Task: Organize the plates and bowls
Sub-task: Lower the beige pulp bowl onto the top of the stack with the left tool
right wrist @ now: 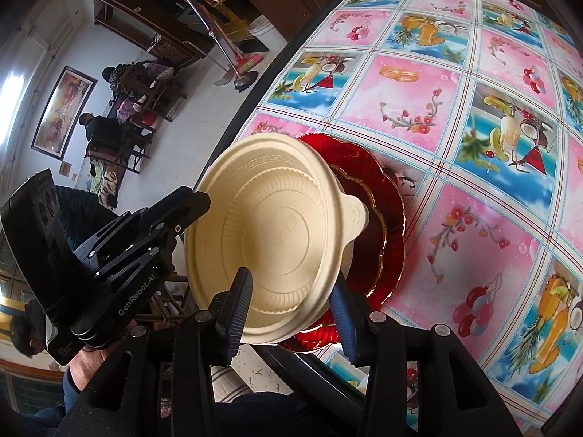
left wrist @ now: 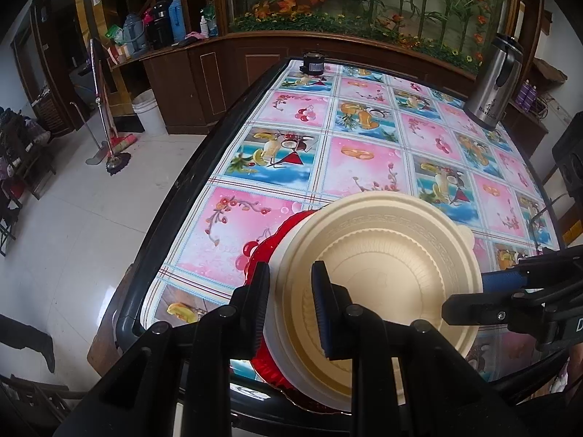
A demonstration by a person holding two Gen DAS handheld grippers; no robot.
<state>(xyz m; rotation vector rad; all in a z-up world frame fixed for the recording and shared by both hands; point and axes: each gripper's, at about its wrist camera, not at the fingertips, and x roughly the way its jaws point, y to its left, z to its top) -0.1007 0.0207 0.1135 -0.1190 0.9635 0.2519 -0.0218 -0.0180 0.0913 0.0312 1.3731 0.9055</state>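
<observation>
The left tool [left wrist: 289,309] is clamped on the cream bowl's [left wrist: 382,269] rim at the bowl's nine o'clock edge, one finger inside, one outside. The bowl sits stacked on a red plate [right wrist: 379,189] at the table's [left wrist: 364,153] near edge. At the bowl's three o'clock side, the right tool [right wrist: 291,313] straddles the rim with its jaws apart, not pressing. The left hand alone carries the bowl.

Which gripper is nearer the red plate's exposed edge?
Left. The left gripper straddles the cream bowl's rim just beside the red plate's exposed edge; the right gripper sits at the bowl's opposite rim.
</observation>
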